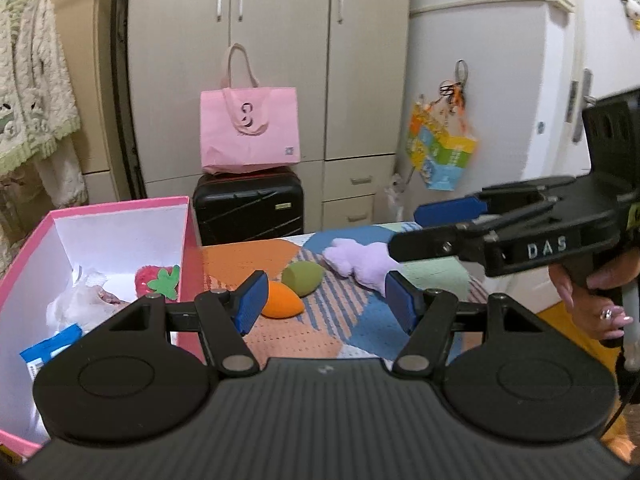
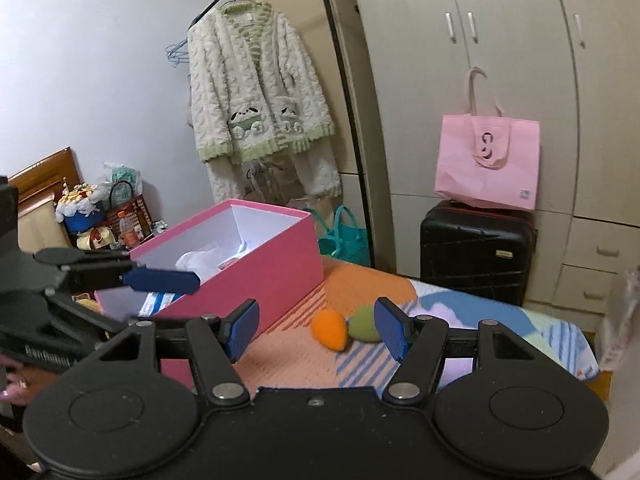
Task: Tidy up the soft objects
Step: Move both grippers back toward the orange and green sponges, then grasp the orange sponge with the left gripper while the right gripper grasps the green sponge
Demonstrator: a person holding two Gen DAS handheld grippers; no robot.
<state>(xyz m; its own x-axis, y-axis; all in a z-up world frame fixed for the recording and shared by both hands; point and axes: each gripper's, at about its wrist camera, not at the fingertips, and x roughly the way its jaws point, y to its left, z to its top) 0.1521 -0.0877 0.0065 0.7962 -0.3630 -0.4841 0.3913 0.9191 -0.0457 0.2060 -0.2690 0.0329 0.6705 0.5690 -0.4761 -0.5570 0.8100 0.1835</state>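
A patterned bedspread (image 1: 320, 336) is seen spread under both tools, serving as the work surface. The pink box (image 1: 188, 248) is set to the left of the left gripper (image 1: 326, 300), its near wall just outside the left pad, open side up, presumably so soft things can be dropped straight in; a strawberry plush (image 1: 158, 280), white crumpled material (image 1: 80, 300) and a blue-and-white packet (image 1: 48, 348) are already lodged inside. A lilac plush (image 1: 356, 260) is found beyond and slightly right of the left jaws, lying flat on the spread, not yet collected. An orange sponge (image 1: 280, 300) lies just ahead of the left pad, and a green sponge (image 1: 302, 278) is set just behind it, the two touching or nearly so. The left jaws are held spread with nothing between them. The right gripper (image 2: 316, 330) is likewise spread and empty; in its view the two sponges are framed between and beyond its pads, the orange sponge (image 2: 329, 329) nearer the middle, the green sponge (image 2: 362, 324) partly hidden by the right pad. This alignment is judged an approach toward the sponges. The right tool is seen from the left view at upper right, gripped by a hand (image 1: 600, 300).
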